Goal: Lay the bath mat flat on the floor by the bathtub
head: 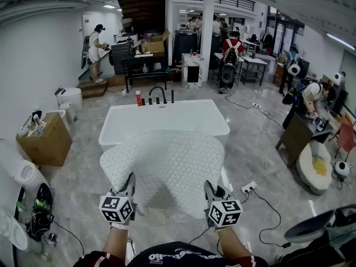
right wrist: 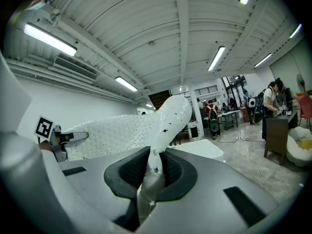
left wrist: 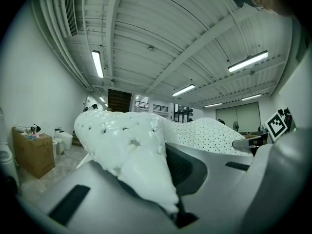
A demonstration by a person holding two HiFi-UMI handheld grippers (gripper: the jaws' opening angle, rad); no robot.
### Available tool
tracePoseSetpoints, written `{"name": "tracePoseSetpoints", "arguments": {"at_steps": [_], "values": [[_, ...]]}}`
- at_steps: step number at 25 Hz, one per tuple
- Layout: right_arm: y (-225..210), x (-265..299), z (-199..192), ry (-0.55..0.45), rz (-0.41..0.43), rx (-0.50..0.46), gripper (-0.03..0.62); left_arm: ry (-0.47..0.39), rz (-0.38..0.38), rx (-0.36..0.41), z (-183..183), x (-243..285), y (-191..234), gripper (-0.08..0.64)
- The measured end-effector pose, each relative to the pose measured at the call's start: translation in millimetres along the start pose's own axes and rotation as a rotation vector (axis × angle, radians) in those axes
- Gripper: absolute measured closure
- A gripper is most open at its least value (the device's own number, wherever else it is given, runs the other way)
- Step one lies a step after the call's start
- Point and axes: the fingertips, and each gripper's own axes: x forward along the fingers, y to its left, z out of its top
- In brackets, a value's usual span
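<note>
A white perforated bath mat [head: 164, 166] hangs spread in the air in front of me, between me and the white bathtub [head: 164, 121]. My left gripper [head: 129, 183] is shut on the mat's near left edge, and my right gripper [head: 210, 189] is shut on its near right edge. In the left gripper view the mat [left wrist: 131, 145] is bunched between the jaws. A thin fold of the mat [right wrist: 168, 126] rises out of the jaws in the right gripper view. The mat's far end reaches the tub's near rim and hides the floor under it.
Grey marble floor [head: 256, 154] surrounds the tub. A cardboard box [head: 45, 139] and toilets [head: 22, 174] stand at the left. A power strip [head: 248, 187] with cables lies right of the mat. A dark cabinet [head: 295, 141] and several people are at the right and back.
</note>
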Motion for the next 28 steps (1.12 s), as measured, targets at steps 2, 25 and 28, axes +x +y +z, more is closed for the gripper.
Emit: {"name": "tracePoseSetpoints", "arguments": {"at_steps": [2,25,28], "values": [[-7.3,-5.9,-2.7,-0.002,0.001,-0.001,0.543,0.002,0.007,0.004,-3.7,0.0,-7.7,0.532],[-41.9,18.0,-39.6,0.077,0.032,0.04,0.543,0.066,0.045,0.071,-32.2,28.5,-24.9,0.532],[-41.4,29.5,-40.4,0.092,0.023,0.039,0.543,0.072,0.042,0.078,-31.9,40.2,-15.9,0.532]]}}
